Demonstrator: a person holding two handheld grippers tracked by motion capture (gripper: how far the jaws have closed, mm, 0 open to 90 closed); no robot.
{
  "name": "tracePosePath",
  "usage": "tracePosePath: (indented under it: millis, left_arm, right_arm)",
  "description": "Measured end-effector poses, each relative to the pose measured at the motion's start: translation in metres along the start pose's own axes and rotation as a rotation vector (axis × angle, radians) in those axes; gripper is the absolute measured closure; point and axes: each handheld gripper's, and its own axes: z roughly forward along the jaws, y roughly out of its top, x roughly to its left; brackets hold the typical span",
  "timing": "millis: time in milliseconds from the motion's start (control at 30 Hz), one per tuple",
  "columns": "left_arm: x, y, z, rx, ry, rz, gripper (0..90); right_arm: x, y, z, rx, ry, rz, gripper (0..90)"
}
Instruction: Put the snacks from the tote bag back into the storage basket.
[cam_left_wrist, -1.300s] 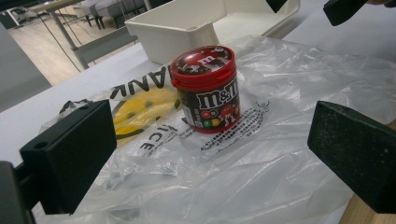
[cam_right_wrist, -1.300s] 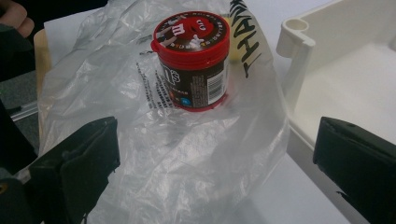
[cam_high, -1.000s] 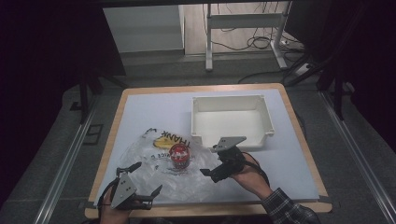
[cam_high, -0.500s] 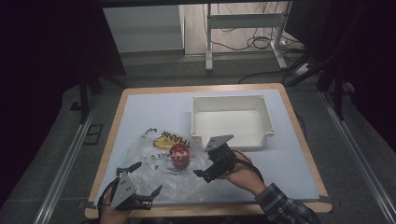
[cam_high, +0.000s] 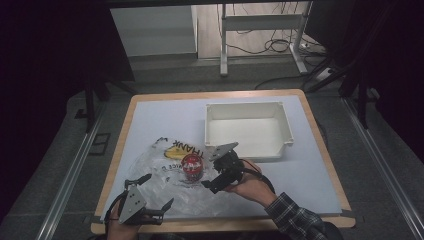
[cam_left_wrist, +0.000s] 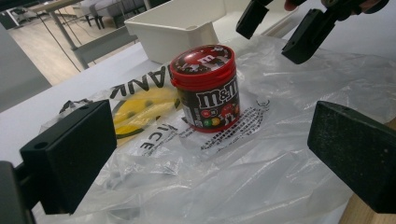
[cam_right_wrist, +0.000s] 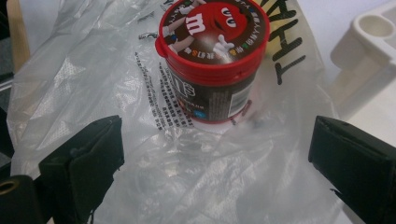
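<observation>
An M&M's tub (cam_high: 192, 166) with a red lid stands upright on a clear plastic bag (cam_high: 165, 185) printed with a yellow smiley. My right gripper (cam_high: 207, 172) sits just right of the tub and points at it. Its jaws are open and have just been closing a little, with only bag film beneath them; in the right gripper view the tub (cam_right_wrist: 212, 60) stands ahead of the right gripper (cam_right_wrist: 215, 158), untouched. My left gripper (cam_high: 159, 190) rests open at the bag's near left corner. In the left gripper view the tub (cam_left_wrist: 208, 88) lies beyond the left gripper (cam_left_wrist: 210, 154).
A white bin (cam_high: 245, 105) stands behind the tub at the back right of the white table top. The table's wooden edge (cam_high: 220, 225) runs close under both hands. Bare table lies left of and behind the bag.
My right gripper has slid left across the bag toward the tub. The left gripper and the tub have stayed where they were.
</observation>
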Motion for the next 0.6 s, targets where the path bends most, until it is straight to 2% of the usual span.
tracePosePath:
  millis: [200,600]
  left_arm:
    - [0.0,0.0,0.0,0.0,0.0,0.001,1.3]
    - [0.0,0.0,0.0,0.001,0.002,0.003,1.3]
  right_arm:
    - [0.003,0.007,0.008,0.027,-0.021,-0.006,3.7]
    - [0.007,0.018,0.03,0.066,-0.061,0.028,5.5]
